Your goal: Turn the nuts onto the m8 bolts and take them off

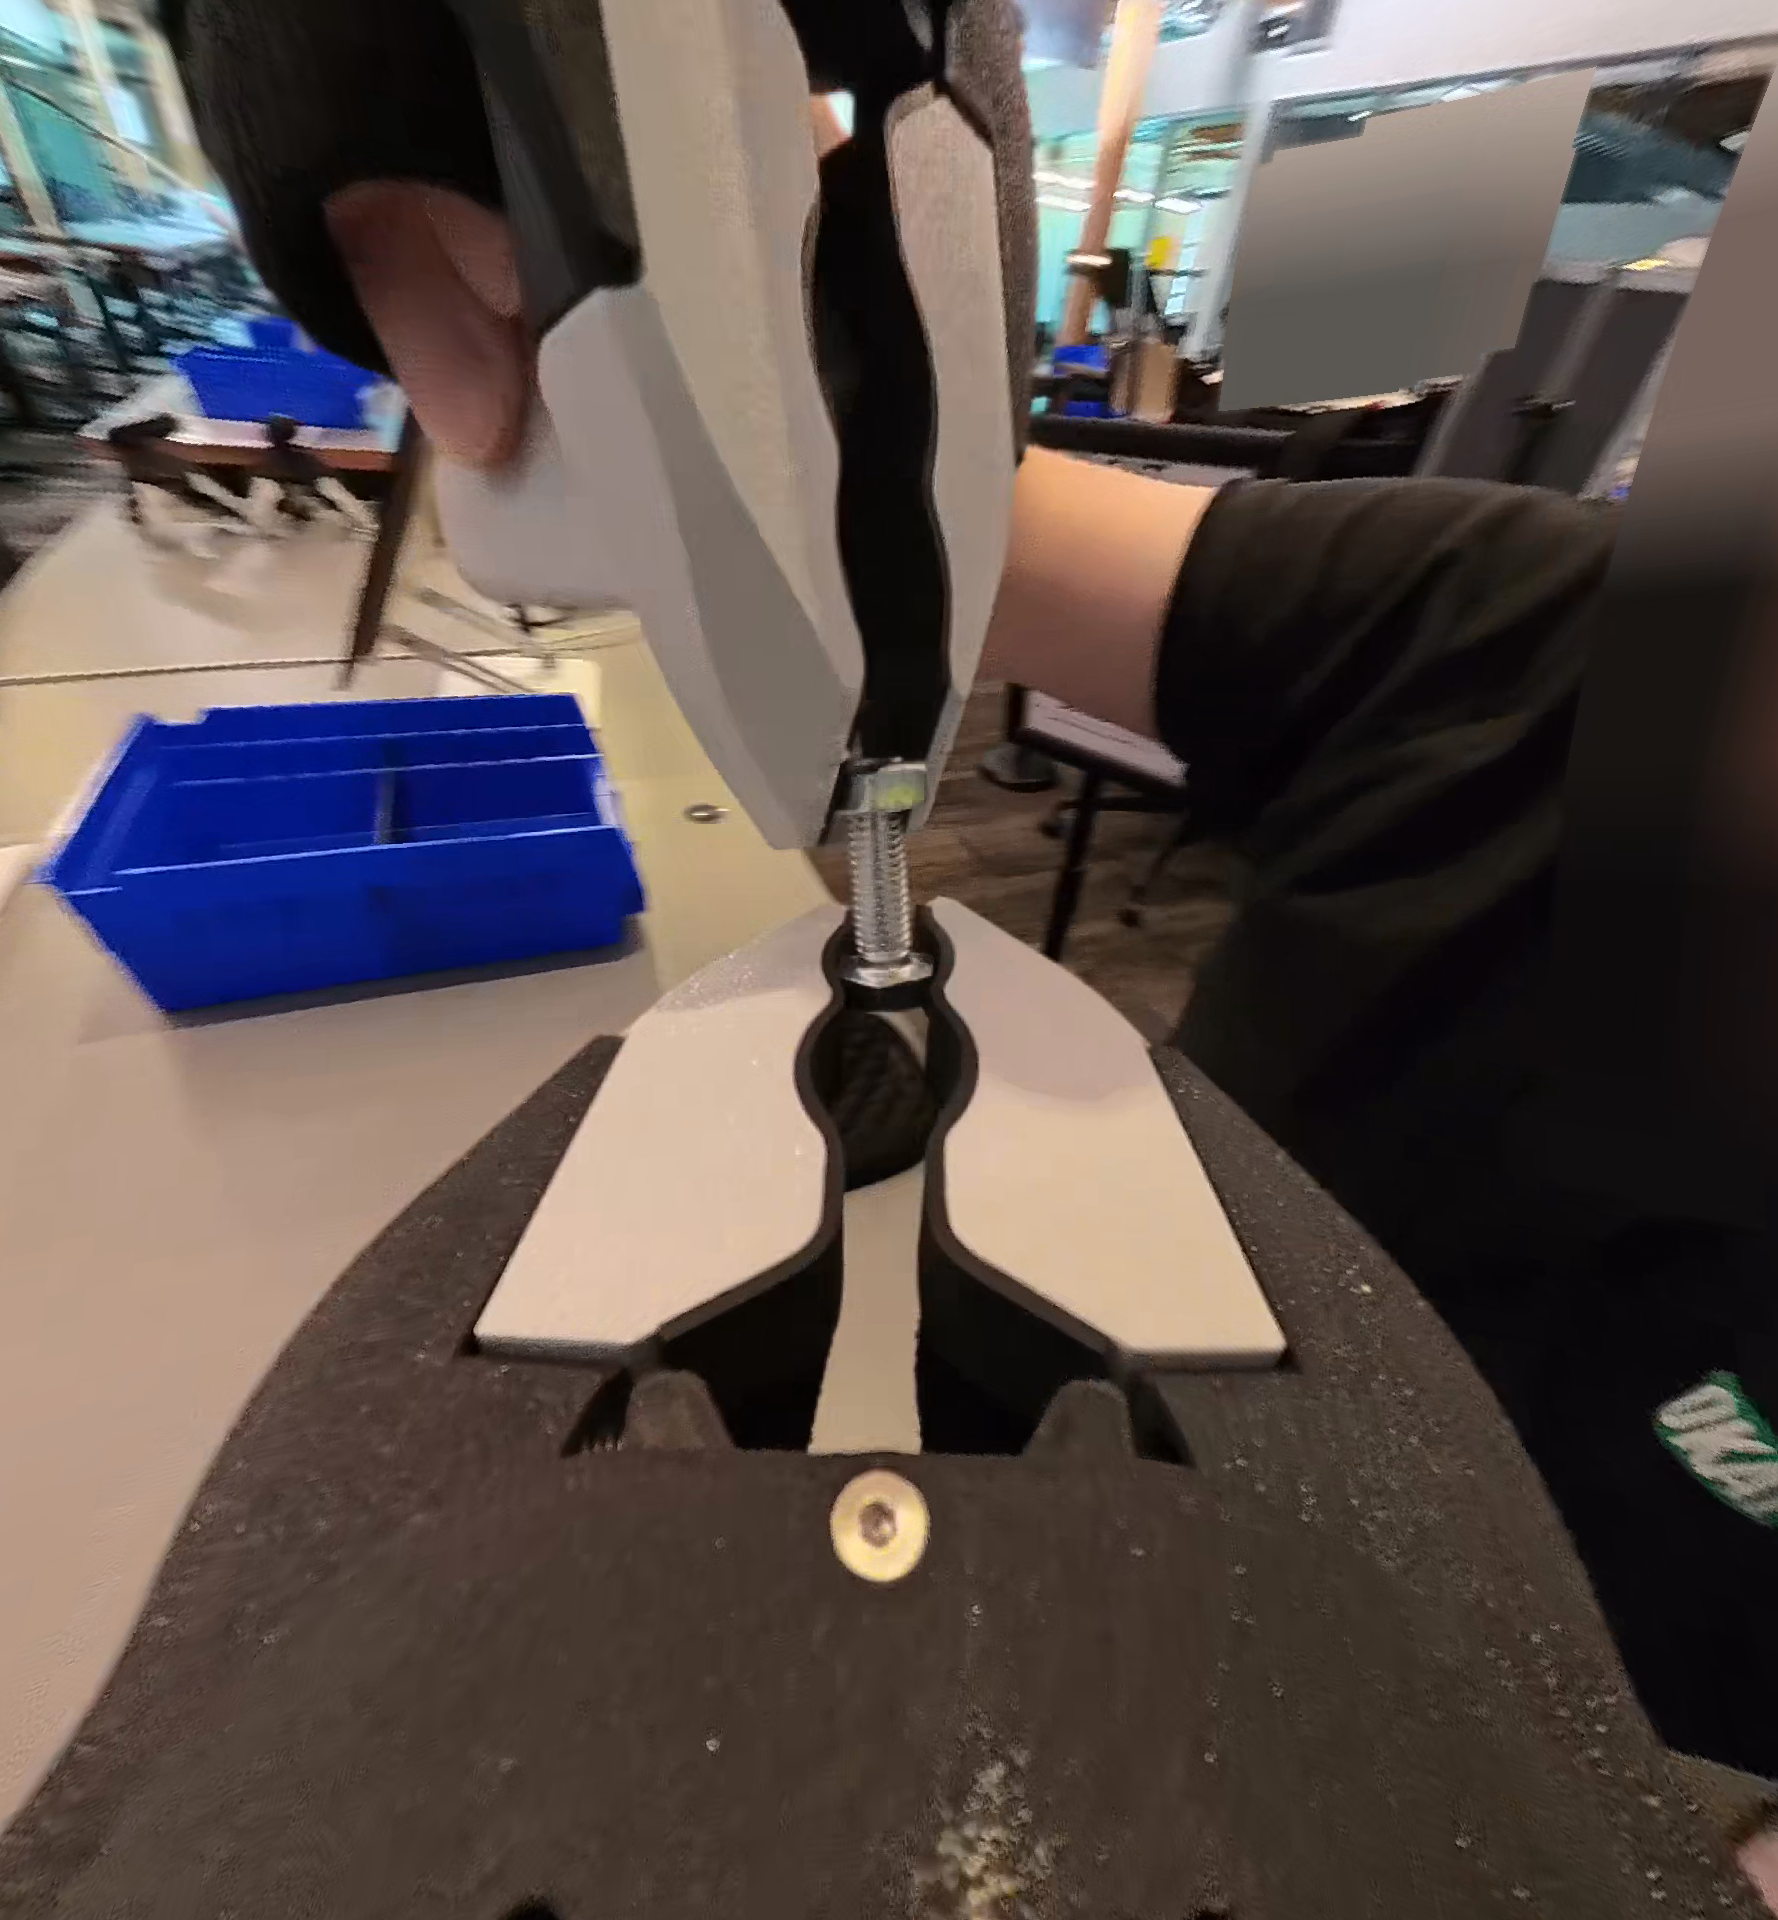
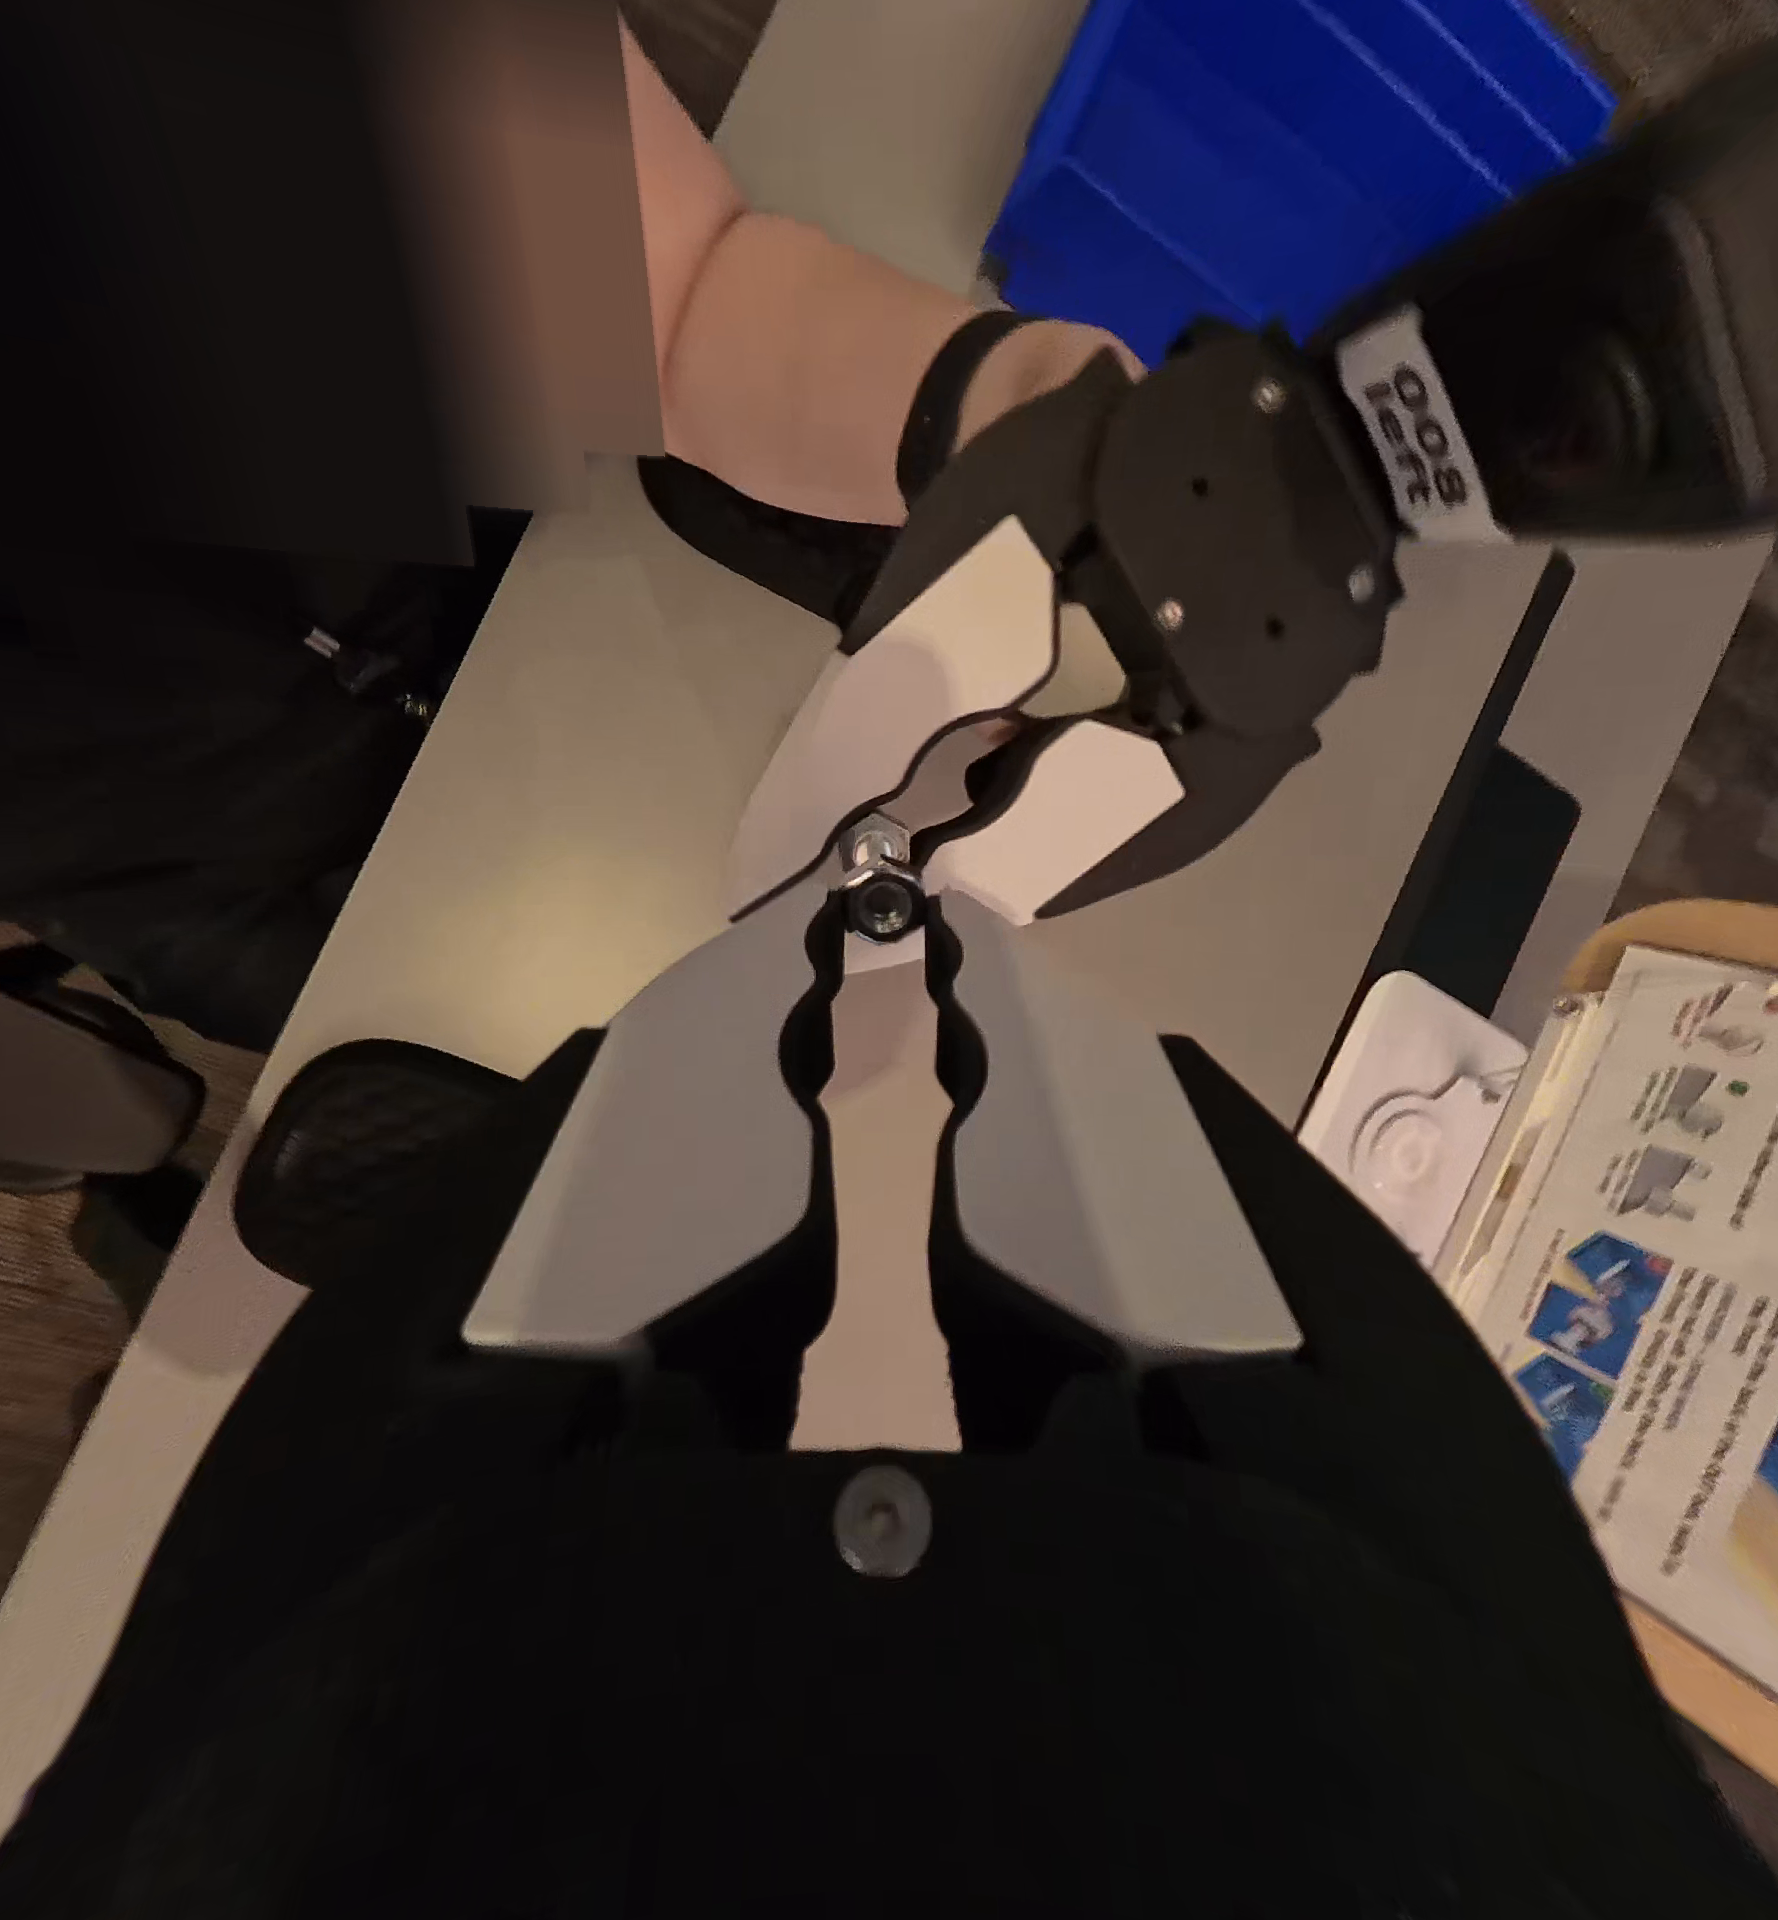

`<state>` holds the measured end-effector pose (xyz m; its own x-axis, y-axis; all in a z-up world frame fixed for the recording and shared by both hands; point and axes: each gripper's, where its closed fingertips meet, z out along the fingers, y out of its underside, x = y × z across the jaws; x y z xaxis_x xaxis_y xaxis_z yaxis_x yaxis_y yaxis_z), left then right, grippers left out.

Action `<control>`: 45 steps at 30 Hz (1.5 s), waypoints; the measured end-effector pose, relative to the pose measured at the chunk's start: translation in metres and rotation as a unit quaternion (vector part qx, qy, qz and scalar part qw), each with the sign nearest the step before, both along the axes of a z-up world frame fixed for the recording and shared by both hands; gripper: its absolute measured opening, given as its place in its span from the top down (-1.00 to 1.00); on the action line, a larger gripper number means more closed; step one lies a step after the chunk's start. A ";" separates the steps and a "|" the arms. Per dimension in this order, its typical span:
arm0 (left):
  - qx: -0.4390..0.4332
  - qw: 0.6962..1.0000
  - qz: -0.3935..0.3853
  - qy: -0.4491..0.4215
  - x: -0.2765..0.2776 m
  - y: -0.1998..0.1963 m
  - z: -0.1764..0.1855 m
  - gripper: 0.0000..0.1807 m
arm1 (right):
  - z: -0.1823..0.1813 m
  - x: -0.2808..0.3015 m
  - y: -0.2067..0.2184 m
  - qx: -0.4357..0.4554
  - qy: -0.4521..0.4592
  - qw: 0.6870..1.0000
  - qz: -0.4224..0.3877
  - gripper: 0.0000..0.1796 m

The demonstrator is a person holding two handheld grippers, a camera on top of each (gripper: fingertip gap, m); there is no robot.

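Presently: left gripper is clamping its fingertips on a silver nut threaded on the bolt. Right gripper is pinching the bolt's hex head from above, with both tools held over the pale table. A blue bin is sitting on the table behind.

Each hand-held gripper, left and right, has pale grey fingers with wavy black-edged inner faces, a rough black body and one screw at 6 o'clock. The person wears a black sleeve.
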<state>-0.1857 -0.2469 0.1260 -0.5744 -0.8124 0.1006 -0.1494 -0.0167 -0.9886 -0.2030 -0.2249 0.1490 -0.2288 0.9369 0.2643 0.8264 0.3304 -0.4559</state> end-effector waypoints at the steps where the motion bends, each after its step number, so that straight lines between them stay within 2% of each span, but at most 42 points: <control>1: -0.012 1.000 -0.021 0.004 -0.002 -0.005 0.000 0.89 | -0.001 0.000 -0.003 0.006 -0.003 1.000 0.013 0.84; 4: -0.039 0.996 -0.082 0.022 -0.007 -0.018 -0.004 0.89 | -0.005 -0.002 -0.012 0.017 -0.015 0.999 0.049 0.84; 7: -0.043 0.992 -0.110 0.034 -0.007 -0.025 -0.009 0.89 | -0.009 -0.001 -0.017 0.016 -0.025 0.997 0.068 0.84; 18: 0.008 0.996 -0.061 0.065 0.007 -0.021 -0.027 0.89 | -0.023 0.010 -0.015 -0.020 -0.036 0.998 0.048 0.84; 29: 0.008 0.997 -0.047 0.054 0.013 -0.022 -0.021 0.89 | -0.016 0.012 -0.018 -0.033 -0.007 0.999 0.042 0.84; 35: 0.012 0.999 0.007 0.044 0.017 -0.008 -0.016 0.89 | -0.003 0.010 0.002 -0.009 0.035 0.999 -0.020 0.56; 38: 0.018 0.998 0.053 0.036 0.020 0.006 -0.014 0.89 | 0.018 0.008 0.014 -0.007 0.094 0.994 -0.063 0.52; 41: 0.033 0.991 0.125 0.022 0.026 0.028 -0.011 0.89 | 0.038 0.015 0.041 -0.018 0.137 0.975 -0.174 0.53; 45: 0.073 0.961 0.266 -0.005 0.033 0.070 -0.005 0.89 | 0.040 0.023 0.064 -0.098 0.155 0.925 -0.333 0.62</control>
<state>-0.1522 -0.1768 0.1211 -0.0733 -0.9965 -0.0393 -0.1483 0.0499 -0.9877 -0.1801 -0.1607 0.1892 0.4755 0.8792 0.0313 0.6358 -0.3189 -0.7030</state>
